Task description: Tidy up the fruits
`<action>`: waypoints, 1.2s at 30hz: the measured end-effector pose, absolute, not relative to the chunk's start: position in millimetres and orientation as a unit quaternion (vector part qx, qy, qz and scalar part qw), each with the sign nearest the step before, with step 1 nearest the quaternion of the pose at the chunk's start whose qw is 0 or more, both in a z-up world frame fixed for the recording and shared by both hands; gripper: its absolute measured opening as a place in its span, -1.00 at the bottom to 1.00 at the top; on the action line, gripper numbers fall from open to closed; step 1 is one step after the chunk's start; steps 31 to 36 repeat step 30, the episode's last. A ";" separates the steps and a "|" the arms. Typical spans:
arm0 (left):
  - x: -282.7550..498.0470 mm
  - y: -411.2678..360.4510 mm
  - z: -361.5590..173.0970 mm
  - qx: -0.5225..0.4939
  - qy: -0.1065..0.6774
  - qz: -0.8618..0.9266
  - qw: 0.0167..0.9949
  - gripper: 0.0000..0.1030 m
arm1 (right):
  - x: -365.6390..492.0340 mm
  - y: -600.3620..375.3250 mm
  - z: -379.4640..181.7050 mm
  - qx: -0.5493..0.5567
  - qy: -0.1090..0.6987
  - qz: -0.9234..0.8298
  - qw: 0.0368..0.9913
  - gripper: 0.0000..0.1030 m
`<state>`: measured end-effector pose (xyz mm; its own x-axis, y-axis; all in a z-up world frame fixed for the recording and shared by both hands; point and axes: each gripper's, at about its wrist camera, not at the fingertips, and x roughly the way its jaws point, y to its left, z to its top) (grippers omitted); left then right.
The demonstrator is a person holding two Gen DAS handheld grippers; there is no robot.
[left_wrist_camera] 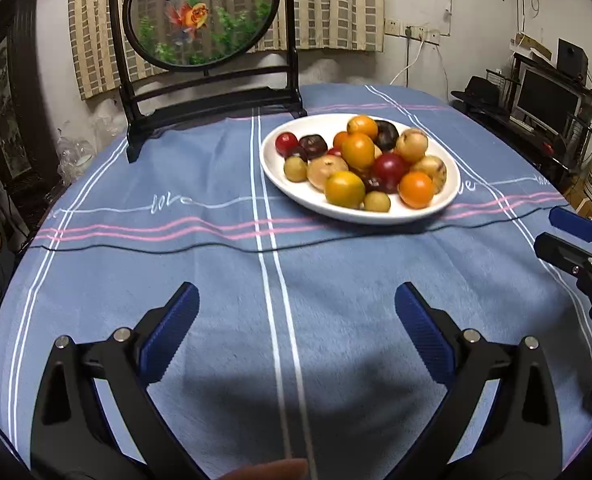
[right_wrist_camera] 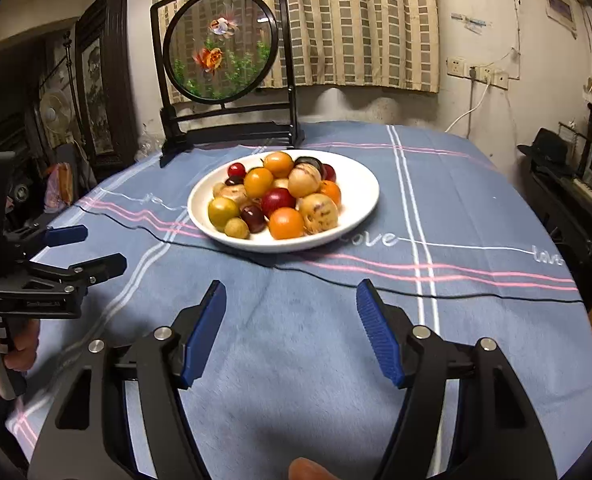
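Observation:
A white plate (left_wrist_camera: 280,176) sits on the blue tablecloth, piled with several small fruits: orange, red, dark purple, yellow-green and tan ones. It also shows in the right wrist view (right_wrist_camera: 360,188). My left gripper (left_wrist_camera: 296,312) is open and empty, held over the cloth well short of the plate. My right gripper (right_wrist_camera: 292,312) is open and empty too, also short of the plate. The right gripper shows at the right edge of the left wrist view (left_wrist_camera: 564,236), and the left gripper at the left edge of the right wrist view (right_wrist_camera: 92,246).
A black framed round goldfish screen (left_wrist_camera: 200,12) stands on the table behind the plate; it also shows in the right wrist view (right_wrist_camera: 220,44). A thin black cable (right_wrist_camera: 456,294) runs across the cloth in front of the plate. Shelves with a monitor (left_wrist_camera: 544,96) stand at right.

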<state>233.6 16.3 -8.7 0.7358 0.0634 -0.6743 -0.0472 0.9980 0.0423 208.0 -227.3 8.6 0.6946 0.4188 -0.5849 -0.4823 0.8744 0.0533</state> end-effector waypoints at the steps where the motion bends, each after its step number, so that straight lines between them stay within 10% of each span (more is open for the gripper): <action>1: 233.5 15.4 -10.1 0.014 0.365 0.029 0.931 0.94 | 205.6 -227.0 8.9 -0.055 0.301 0.243 0.920 0.32; 36: 222.0 1.2 -7.5 0.042 0.333 0.031 0.941 0.94 | 205.6 -214.6 1.8 -0.094 0.308 0.230 0.918 0.32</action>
